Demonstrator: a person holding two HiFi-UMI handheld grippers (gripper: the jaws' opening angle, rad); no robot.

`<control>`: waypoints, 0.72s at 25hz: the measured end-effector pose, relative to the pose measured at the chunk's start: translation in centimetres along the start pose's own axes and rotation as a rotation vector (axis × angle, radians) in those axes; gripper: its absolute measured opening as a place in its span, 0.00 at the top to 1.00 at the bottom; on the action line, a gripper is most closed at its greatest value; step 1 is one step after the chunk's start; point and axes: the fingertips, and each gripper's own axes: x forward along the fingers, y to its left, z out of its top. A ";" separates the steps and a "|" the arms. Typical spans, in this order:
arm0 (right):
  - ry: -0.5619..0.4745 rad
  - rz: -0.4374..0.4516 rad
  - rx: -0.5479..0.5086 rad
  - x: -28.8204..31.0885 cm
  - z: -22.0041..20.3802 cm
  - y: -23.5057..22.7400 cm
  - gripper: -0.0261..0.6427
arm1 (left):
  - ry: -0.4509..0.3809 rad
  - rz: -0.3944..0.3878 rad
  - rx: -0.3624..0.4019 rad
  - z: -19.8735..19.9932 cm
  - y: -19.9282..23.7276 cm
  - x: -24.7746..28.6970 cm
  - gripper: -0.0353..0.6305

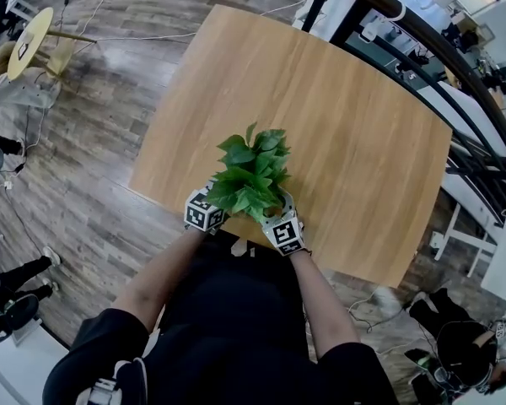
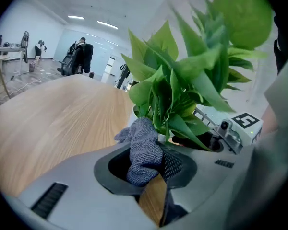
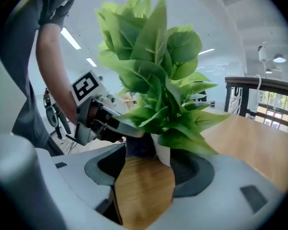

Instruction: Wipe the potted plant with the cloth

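**Cloth at the plant's base, upper leaves not yet reached**

Nearest, at the front edge of the table [image 1: 337, 125]: reaches forward with both arms, one gripper on either side of the potted plant [image 1: 251, 171]. Clamps the grey cloth [image 2: 143, 150] in the left gripper [image 2: 151, 166], jaws closed tight on its bunched middle, the free end poking up against the lowest leaves just above the rim of the white pot [image 3: 163, 153]. Holds the right gripper [image 3: 146, 166] with jaws spread wide and nothing pinched. Has the pot at the mouth of that gap, close to one jaw; touching or not, cannot tell. Reads as bracing rather than grasping.

As for progress, seems started but far from finished. Meets the plant with the cloth only low down, among the stems and bottom leaves, with no cloth on the upper or outer foliage. Shows no dust, streaks or damp on the leaves, so cannot say which have been wiped. Probably leaves the broad top leaves and the far side to do, likely by lifting the cloth higher and working leaf by leaf while steadying the pot.

Farther out: stands upright near the table's front edge, with wood-look floor [image 1: 93, 142] beyond and a dark railing [image 1: 422, 32] past the far corner.
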 end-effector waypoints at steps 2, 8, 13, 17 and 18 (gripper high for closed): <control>0.022 0.003 -0.013 -0.1 -0.6 0.3 0.55 | -0.010 -0.002 -0.014 0.6 0.1 -0.2 0.76; -0.003 -0.160 0.021 -0.7 -0.1 -4.2 0.55 | -0.011 -0.009 -0.018 0.3 0.5 -0.2 0.76; -0.018 -0.106 0.002 0.4 1.5 -4.3 0.55 | -0.025 -0.027 -0.059 0.5 0.3 0.0 0.76; -0.020 -0.130 0.057 0.6 1.5 -4.6 0.55 | 0.003 -0.048 -0.016 0.3 -0.5 0.3 0.76; -0.014 -0.135 0.060 0.6 1.3 -4.5 0.55 | 0.005 -0.044 -0.003 0.4 -0.7 0.2 0.76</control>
